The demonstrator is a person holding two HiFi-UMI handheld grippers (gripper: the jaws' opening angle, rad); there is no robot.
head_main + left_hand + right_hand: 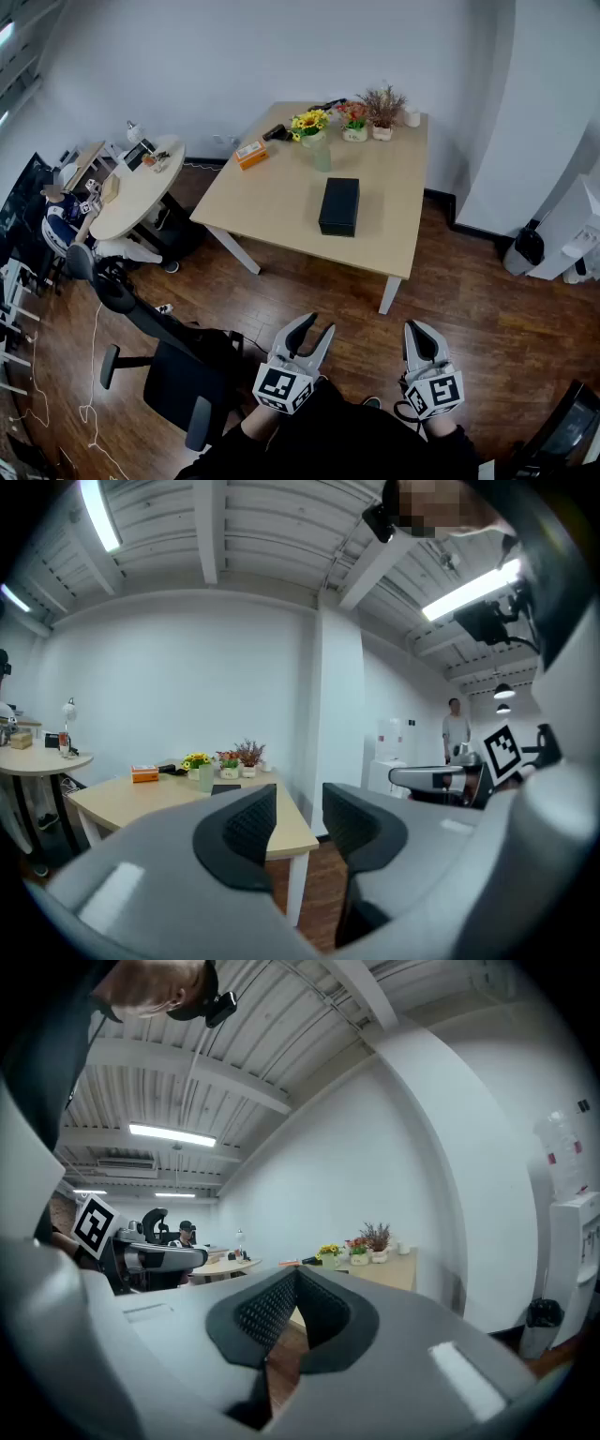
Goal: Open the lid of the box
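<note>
Left gripper [320, 325] agape, right gripper [413, 328] pinched (seemingly empty), low.

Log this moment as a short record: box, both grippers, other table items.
box: black box, closed, mid-table
table: light wooden table
left gripper: jaws apart, empty, off the table
right gripper: jaws together, empty, off the table
others: flower pots, orange box, green cup

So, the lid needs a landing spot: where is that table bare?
Bare wood lies left of the black box toward the orange box, right of it to the table edge, and along the near edge. The far edge is crowded with flower pots.
</note>
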